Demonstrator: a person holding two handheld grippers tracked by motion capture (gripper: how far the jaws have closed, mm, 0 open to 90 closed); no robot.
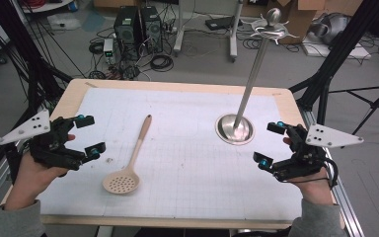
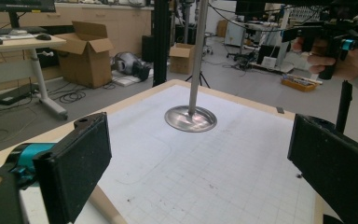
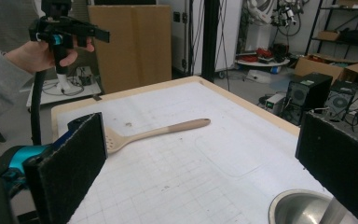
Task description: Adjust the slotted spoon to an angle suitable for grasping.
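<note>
A beige slotted spoon (image 1: 128, 165) lies on the white gridded mat (image 1: 187, 163), bowl toward me, handle pointing away. A metal stand (image 1: 246, 94) rises tilted from its round steel base (image 1: 234, 129) at the mat's right. My left gripper (image 1: 90, 134) hovers open at the table's left edge, left of the spoon, nothing between its pads. My right gripper (image 1: 269, 144) hovers open at the right edge, just past the base. In the left gripper view the open jaws frame the base (image 2: 190, 119). In the right gripper view the spoon (image 3: 158, 133) lies ahead between the open jaws.
The wooden table rim (image 1: 177, 85) borders the mat. Black frame legs (image 1: 335, 54) stand at the right and cables at the left. On the floor beyond are computer towers (image 1: 138, 24) and cardboard boxes (image 2: 86, 53).
</note>
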